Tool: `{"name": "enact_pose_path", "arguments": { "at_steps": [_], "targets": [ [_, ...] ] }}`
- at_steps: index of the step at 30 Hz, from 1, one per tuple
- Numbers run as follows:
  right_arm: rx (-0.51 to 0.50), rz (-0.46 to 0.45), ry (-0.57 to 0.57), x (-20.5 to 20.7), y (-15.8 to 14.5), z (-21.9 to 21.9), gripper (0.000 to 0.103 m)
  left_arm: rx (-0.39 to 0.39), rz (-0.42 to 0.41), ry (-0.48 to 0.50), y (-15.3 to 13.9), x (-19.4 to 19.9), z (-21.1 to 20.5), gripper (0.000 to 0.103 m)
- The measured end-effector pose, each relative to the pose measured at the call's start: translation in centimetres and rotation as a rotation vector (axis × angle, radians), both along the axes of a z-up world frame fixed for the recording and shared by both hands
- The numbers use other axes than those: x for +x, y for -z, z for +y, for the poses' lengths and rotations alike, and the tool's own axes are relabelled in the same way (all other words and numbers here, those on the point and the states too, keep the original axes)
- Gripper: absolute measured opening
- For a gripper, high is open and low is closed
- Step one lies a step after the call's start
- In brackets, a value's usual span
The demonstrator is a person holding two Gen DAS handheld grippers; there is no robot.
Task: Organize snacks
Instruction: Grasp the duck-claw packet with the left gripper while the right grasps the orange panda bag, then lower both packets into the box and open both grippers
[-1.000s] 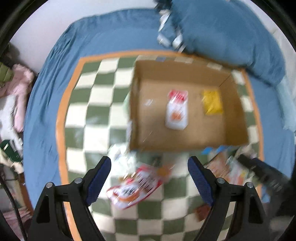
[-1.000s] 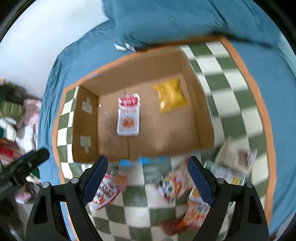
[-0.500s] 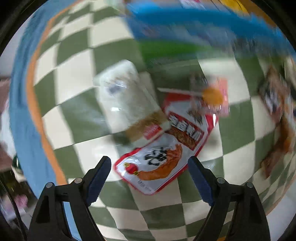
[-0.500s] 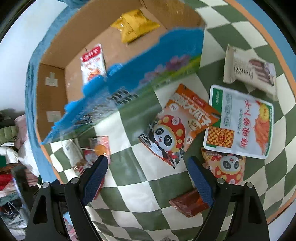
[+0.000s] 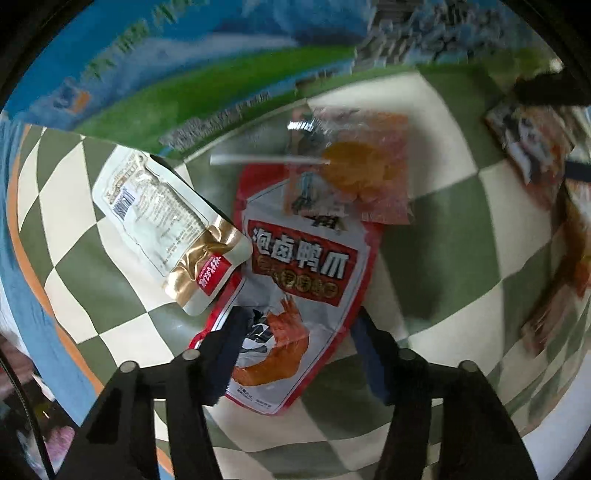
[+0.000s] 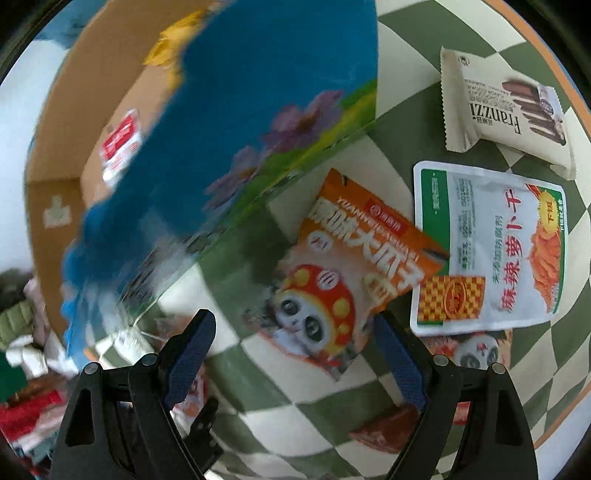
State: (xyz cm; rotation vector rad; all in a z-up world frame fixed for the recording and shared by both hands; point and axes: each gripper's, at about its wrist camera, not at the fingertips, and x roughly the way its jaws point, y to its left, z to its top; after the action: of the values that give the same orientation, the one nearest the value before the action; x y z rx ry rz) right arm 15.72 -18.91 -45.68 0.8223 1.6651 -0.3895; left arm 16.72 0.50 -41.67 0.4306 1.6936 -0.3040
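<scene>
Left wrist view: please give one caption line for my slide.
Open left tongs straddle a red snack pouch on the checkered cloth.

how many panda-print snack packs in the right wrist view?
2. The large panda pack lies on the checkered mat between the open jaws; the small panda pack peeks from under the white radish pouch. More may be hidden.

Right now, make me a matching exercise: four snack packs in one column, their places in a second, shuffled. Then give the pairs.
Things
1. red duck-claw pack
2. lollipop packet
3. Franzzi wafer pack
4. orange panda pack

Places
A. between the open fingers of the right hand-held gripper
B. lying across the top of the red pack
C. farthest from the right hand-held gripper, beyond the white radish pack
D. between the fingers of the left hand-held gripper, partly under a white-and-gold pouch

Pairs: 1-D, 2-B, 3-C, 4-A
</scene>
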Motion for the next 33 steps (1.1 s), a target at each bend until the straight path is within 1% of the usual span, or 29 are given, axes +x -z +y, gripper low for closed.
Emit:
{"name": "enact_pose_path", "arguments": {
  "at_steps": [3,6,8,10,11,13,16,17,21,25,27,29,32,33],
  "targets": [
    [-0.010,0.038,0.039,0.2,1.1,-0.1,0.090,-0.023,-0.008,-0.066,-0.4,-0.2,0.2,0.050],
    [-0.052,0.067,0.028,0.7,1.6,0.5,0.089,-0.036,-0.016,-0.128,-1.1,0.0,0.3,0.047],
    [-0.084,0.086,-0.002,1.2,1.6,0.9,0.081,-0.039,-0.023,-0.159,-1.5,-0.4,0.3,0.046],
    [-0.107,0.098,-0.041,1.4,1.6,1.5,0.066,-0.047,-0.018,-0.196,-1.9,-0.9,0.8,0.046],
    [-0.109,0.098,-0.049,1.3,1.6,1.8,0.064,-0.048,-0.015,-0.210,-2.0,-1.1,1.1,0.046],
    [-0.100,0.092,-0.066,1.1,1.4,2.0,0.047,-0.043,-0.016,-0.229,-2.1,-1.6,1.4,0.045],
    [-0.084,0.075,-0.079,0.1,0.7,2.3,0.032,-0.048,-0.013,-0.275,-2.2,-1.7,1.9,0.044],
    [-0.077,0.068,-0.083,-0.2,0.4,2.3,0.031,-0.053,-0.013,-0.293,-1.8,-2.0,2.7,0.043],
    [-0.041,0.035,-0.108,-1.5,-0.7,2.7,0.024,-0.093,-0.013,-0.372,-2.7,-2.5,4.7,0.040],
    [-0.015,-0.018,-0.115,-2.5,-1.9,3.3,0.016,-0.118,-0.013,-0.416,-3.5,-3.1,6.1,0.039],
    [-0.004,-0.033,-0.116,-3.4,-2.2,3.8,0.016,-0.123,-0.008,-0.428,-3.5,-3.4,6.7,0.039],
    [0.005,-0.043,-0.120,-5.8,-2.0,4.0,0.015,-0.136,-0.005,-0.436,-3.5,-3.7,7.2,0.038],
    [0.005,-0.061,-0.145,-6.1,-2.7,4.4,0.015,-0.155,-0.007,-0.453,-3.5,-3.7,7.6,0.038],
    [0.004,-0.069,-0.153,-6.4,-3.1,4.6,0.015,-0.165,-0.011,-0.462,-4.1,-4.2,8.5,0.038]
  ]
}}
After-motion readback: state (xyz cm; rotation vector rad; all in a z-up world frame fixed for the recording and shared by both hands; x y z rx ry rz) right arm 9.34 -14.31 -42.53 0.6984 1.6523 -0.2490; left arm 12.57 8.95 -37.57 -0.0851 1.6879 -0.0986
